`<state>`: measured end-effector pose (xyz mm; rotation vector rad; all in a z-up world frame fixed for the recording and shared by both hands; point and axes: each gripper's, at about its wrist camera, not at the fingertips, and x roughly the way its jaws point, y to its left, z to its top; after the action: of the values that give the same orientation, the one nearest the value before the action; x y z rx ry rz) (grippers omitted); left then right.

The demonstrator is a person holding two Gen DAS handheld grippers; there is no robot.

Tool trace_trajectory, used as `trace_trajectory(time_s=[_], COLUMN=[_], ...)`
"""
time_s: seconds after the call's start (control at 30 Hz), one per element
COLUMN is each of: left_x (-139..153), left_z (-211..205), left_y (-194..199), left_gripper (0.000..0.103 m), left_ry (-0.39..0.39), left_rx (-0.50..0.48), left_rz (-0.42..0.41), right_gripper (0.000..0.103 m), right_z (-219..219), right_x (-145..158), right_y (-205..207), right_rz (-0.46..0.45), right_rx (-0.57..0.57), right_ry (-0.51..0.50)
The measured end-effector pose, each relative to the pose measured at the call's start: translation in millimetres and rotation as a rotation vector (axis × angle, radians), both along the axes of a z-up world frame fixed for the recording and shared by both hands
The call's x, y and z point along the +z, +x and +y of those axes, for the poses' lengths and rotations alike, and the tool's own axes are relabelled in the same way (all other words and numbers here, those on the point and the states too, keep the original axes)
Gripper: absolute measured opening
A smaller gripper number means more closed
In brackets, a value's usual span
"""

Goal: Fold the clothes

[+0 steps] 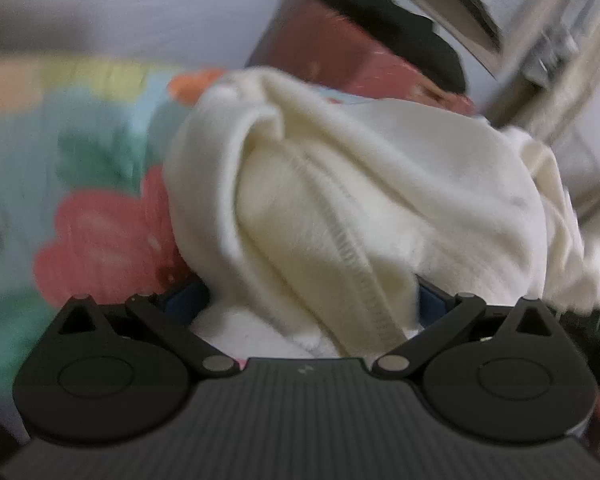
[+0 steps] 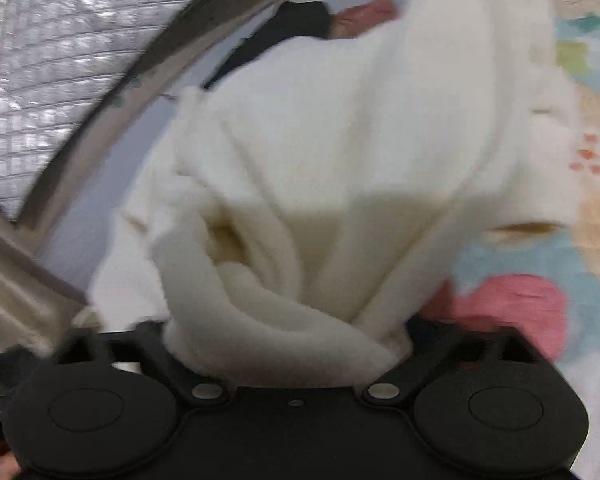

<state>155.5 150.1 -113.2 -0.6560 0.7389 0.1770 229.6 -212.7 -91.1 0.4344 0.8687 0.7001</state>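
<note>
- Cream fleece garment [image 1: 340,200] bunched between both grippers, lifted above a floral bedsheet [image 1: 92,184]; fills most of both wrist views.
- Left gripper [image 1: 314,300]: linkage arms spread fairly wide, garment packed into the gap; fingertips buried under cloth, so actual grip on the garment cannot be told.
- Stitched seam [image 1: 352,248] running from near centre toward far left across the fabric, just beyond the left gripper.
- Right gripper [image 2: 288,340]: linkage likewise spread, thick rolled fold of the same garment [image 2: 340,160] wedged between the arms; fingertips hidden, grip cannot be told.
- Garment spreading upward and to the far right in the right wrist view, heavily blurred.
- Bedsheet [image 2: 580,240] visible right of the garment in the right view, left of it in the left view; pink flower print [image 1: 108,248] near the left gripper.
- Reddish item [image 1: 324,56] with a black item [image 1: 400,28] on top, far behind the garment.
- Quilted silvery panel [image 2: 52,72] at far left of the right view, edged by a grey curved frame [image 2: 148,72].
</note>
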Motion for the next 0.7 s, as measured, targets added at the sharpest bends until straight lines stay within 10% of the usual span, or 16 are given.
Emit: trace_trajectory(time_s=[0.23, 0.7], left_x=[0.8, 7.3], left_z=[-9.9, -34.0], left_y=[8.1, 7.2], left_gripper=[0.089, 0.068], left_ry=[-0.027, -0.092], left_rx=[-0.074, -0.152], left_rz=[0.002, -0.035], right_gripper=[0.056, 0.052], right_z=[17.5, 23.4], right_x=[6.4, 20.8], right_y=[-15.1, -33.0], right_rz=[-0.114, -0.231], right_rx=[0.063, 0.185], right_ry=[-0.057, 0.004])
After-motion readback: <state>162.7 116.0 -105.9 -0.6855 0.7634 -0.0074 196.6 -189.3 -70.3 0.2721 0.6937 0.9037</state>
